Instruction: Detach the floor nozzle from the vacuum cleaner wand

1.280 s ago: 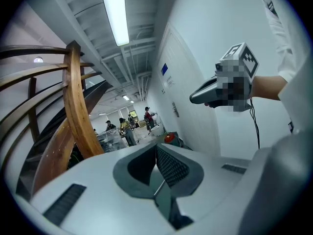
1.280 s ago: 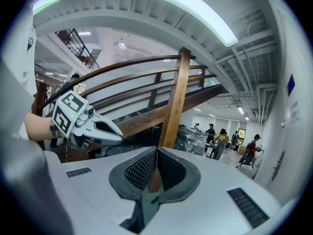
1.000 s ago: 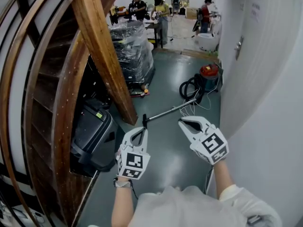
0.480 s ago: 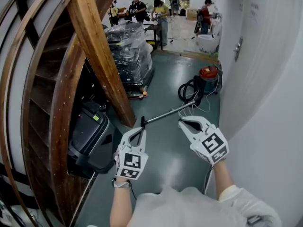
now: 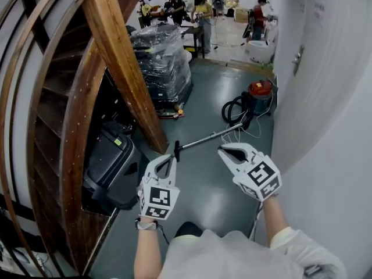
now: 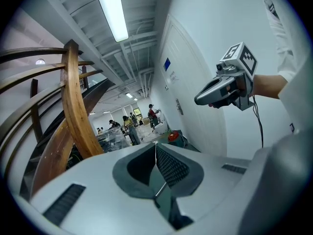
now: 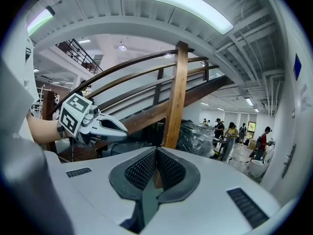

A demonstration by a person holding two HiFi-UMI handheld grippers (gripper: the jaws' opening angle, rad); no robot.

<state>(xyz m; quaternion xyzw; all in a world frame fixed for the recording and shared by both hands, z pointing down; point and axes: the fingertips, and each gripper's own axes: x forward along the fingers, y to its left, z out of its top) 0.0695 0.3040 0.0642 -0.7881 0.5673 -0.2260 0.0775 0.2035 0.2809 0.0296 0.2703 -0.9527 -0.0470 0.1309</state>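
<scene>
The floor nozzle (image 5: 176, 150) lies on the grey floor (image 5: 203, 190) near the middle of the head view. It is joined to the wand (image 5: 206, 137), which runs toward two o'clock to the black hose (image 5: 232, 108) and the red vacuum canister (image 5: 260, 90). The left gripper (image 5: 167, 157) hangs at the nozzle's seven o'clock, its tip just short of it in the picture. The right gripper (image 5: 221, 150) sits at three o'clock, apart from the wand.

Only the head view shows the nozzle and wand. The left gripper view shows that gripper's jaws pressed together with nothing between them, and a white door (image 6: 195, 97) at one o'clock. The right gripper view shows its jaws together and empty, with a wooden post (image 7: 175, 97) at twelve o'clock and a plastic-wrapped pallet (image 7: 193, 136) beside it.

Both pairs of jaws are as closed as a second ago, and the nozzle keeps its place off the left tip. A dark rounded shape (image 5: 187, 230) that I cannot identify has come in at six o'clock, above the person's shirt (image 5: 232, 254).
</scene>
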